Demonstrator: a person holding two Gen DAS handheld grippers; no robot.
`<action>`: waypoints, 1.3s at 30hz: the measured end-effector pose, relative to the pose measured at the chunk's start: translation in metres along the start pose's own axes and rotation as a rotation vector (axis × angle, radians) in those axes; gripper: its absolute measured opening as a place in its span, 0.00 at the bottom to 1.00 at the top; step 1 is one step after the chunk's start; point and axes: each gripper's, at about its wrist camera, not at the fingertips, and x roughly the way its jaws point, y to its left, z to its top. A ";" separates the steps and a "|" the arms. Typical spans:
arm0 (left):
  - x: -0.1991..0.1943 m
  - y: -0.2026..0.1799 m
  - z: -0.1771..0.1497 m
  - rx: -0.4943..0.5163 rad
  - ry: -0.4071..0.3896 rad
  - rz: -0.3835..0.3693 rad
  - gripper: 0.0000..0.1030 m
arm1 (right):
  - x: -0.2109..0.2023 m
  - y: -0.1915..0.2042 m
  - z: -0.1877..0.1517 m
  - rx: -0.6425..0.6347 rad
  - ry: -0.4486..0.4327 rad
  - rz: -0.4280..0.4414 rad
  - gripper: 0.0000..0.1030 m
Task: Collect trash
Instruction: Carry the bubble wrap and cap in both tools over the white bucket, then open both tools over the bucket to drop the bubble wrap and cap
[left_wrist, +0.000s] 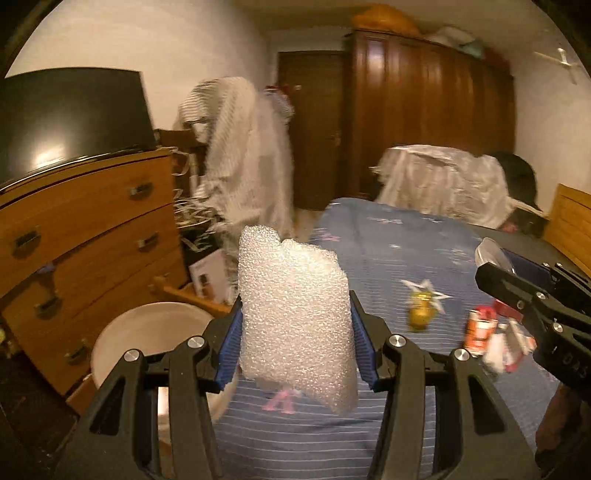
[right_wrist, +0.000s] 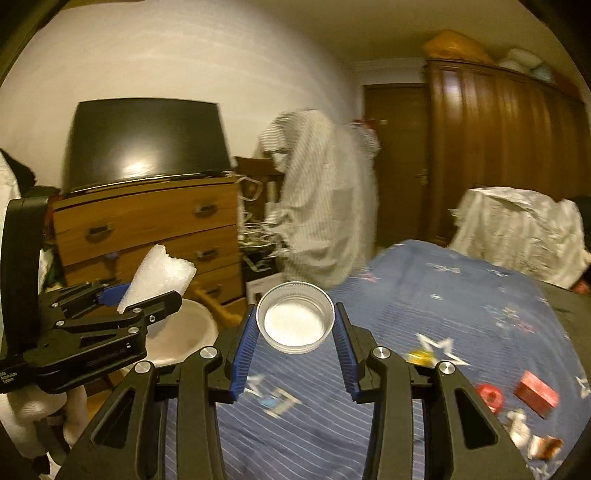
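The left gripper (left_wrist: 295, 332) has its blue pads pressed against both sides of a white foam sheet (left_wrist: 295, 317), spread only as wide as the crumpled wad. The foam stands up above the jaws, held over the edge of the bed (left_wrist: 388, 251) nearest the white bin (left_wrist: 147, 332). That bin sits on the floor between the bed and the wooden dresser (left_wrist: 92, 229).

The right gripper (right_wrist: 295, 328) is closed about as far on a round plastic lid (right_wrist: 295, 322), its hollow side facing the camera, pinched rim to rim. It hangs above the bed's near corner, just beside the bin.

More litter lies on the bedcover away from the bin: a small yellow wrapper (left_wrist: 419, 314), a red box (right_wrist: 535, 393) and some red-and-white scraps (left_wrist: 495, 339), too blurred to name.
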 end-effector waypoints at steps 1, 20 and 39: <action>0.000 0.007 0.001 -0.005 0.000 0.014 0.48 | 0.010 0.010 0.005 -0.003 0.005 0.015 0.40; 0.047 0.163 0.002 -0.145 0.202 0.124 0.48 | 0.238 0.168 0.073 -0.102 0.347 0.301 0.40; 0.123 0.219 -0.041 -0.205 0.399 0.088 0.49 | 0.349 0.198 0.018 -0.070 0.625 0.378 0.40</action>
